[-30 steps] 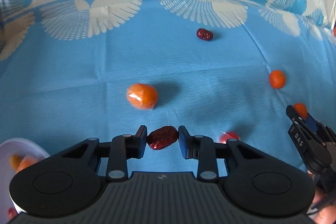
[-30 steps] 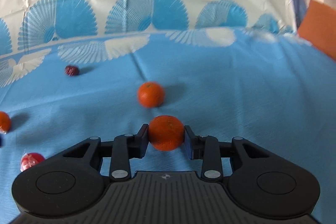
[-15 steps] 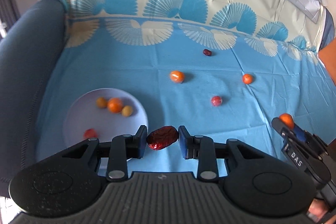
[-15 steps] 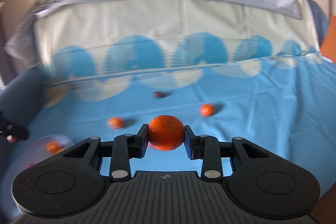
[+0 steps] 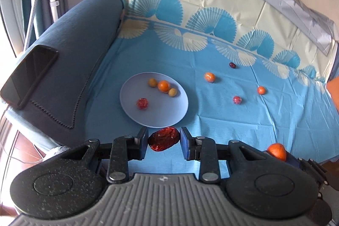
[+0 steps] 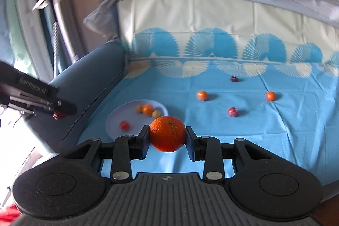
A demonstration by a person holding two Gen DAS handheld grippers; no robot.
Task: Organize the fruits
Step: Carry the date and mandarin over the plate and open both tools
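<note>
My left gripper [image 5: 163,142] is shut on a dark red date [image 5: 163,138] and holds it above the near rim of a pale plate [image 5: 167,115]. The plate holds an orange [image 5: 163,86], two small yellow fruits and a red fruit [image 5: 142,103]. My right gripper [image 6: 167,137] is shut on an orange [image 6: 167,133], held above the cloth to the right of the plate [image 6: 111,122]. On the blue cloth lie two oranges [image 5: 209,77] [image 5: 261,90], a red fruit [image 5: 236,99] and a dark date [image 5: 232,65].
A dark phone [image 5: 27,75] lies on the sofa's blue armrest [image 5: 70,69] left of the plate. The patterned cloth [image 5: 264,120] covers the seat and climbs the backrest. An orange cushion [image 5: 333,90] is at the right edge.
Both grippers have pulled back and up from the cloth with their fruit and swung left; the plate and armrest have come fully into view.
</note>
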